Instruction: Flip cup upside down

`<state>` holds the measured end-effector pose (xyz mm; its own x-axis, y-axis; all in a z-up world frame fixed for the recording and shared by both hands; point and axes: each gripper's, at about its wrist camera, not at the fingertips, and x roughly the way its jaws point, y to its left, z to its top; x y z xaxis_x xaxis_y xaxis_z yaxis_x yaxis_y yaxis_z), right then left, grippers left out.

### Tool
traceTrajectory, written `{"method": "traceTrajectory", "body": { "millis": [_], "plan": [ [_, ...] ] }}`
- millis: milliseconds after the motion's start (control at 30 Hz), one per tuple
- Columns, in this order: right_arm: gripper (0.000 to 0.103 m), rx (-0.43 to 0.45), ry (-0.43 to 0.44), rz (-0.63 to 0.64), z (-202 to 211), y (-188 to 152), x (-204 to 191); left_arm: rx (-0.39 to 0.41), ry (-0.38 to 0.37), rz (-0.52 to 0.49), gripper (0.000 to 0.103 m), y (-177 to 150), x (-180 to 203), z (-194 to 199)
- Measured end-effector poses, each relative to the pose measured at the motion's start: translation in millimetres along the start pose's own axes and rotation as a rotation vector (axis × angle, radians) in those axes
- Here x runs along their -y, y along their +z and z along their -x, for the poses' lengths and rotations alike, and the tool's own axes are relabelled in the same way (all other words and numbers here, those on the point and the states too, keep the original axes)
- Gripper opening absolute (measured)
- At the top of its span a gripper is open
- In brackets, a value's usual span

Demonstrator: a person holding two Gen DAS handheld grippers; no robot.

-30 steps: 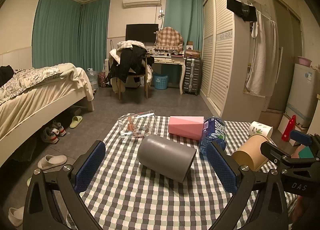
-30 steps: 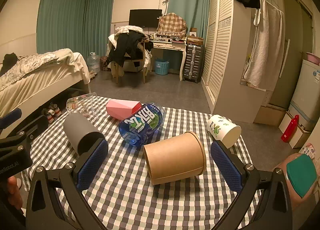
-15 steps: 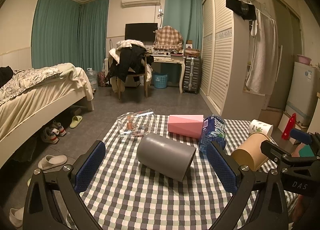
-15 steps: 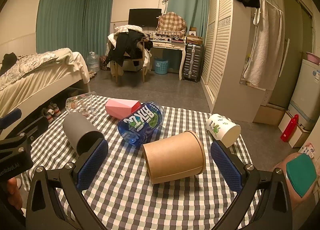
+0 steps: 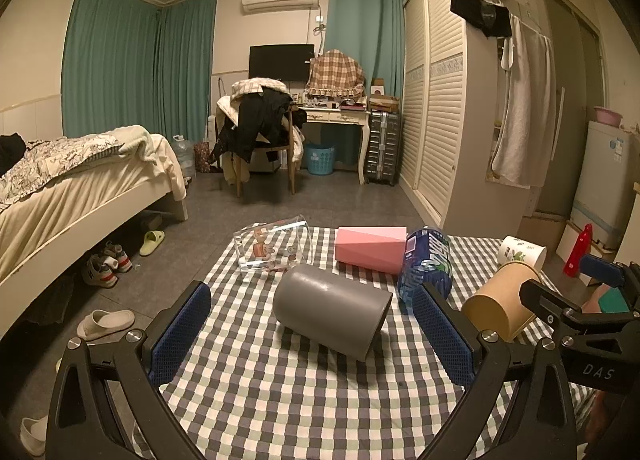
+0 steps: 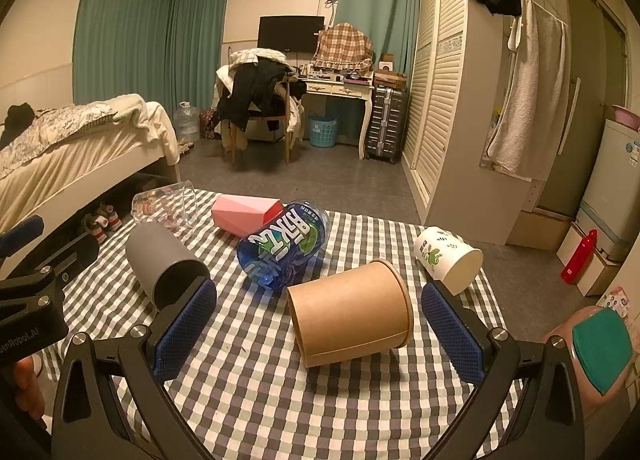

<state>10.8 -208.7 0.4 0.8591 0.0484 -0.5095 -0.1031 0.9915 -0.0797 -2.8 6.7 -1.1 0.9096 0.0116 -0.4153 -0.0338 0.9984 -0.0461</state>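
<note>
Both jaws of my left gripper (image 5: pixel 312 334) stand wide apart and grip nothing, framing the grey cup (image 5: pixel 331 311) at the centre of the left wrist view. It lies on its side on the checked counter (image 5: pixel 280 392), mouth toward lower right, apart from both pads (I judge I am lined up to close on it). Behind it lie a clear cup (image 5: pixel 273 247), a pink cup (image 5: pixel 370 248) and a blue bottle (image 5: pixel 426 260), all tipped over. At right, the right gripper's frame covers part of the brown cup (image 5: pixel 496 306).

From the right wrist view, my right gripper (image 6: pixel 320 326) is equally spread and empty, with the brown cup (image 6: pixel 352 314) lying between the pads, mouth toward the right, touching neither. A white printed cup (image 6: pixel 448 260) lies beyond at right. Which cup the task means I cannot tell; none is yet turned over. The counter's near edge is cut off below.
</note>
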Motion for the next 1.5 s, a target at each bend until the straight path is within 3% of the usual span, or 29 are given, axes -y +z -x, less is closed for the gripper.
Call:
{"method": "traceTrajectory", "body": {
  "millis": [1167,1500],
  "plan": [
    [0.103,-0.013,-0.009,0.000,-7,-5,-5,-0.008,-0.001,0.024,0.103,-4,-4,0],
    [0.103,-0.052,-0.024,0.024,-19,-6,-16,-0.030,0.046,0.033,0.103,-8,-21,-12]
  ]
}}
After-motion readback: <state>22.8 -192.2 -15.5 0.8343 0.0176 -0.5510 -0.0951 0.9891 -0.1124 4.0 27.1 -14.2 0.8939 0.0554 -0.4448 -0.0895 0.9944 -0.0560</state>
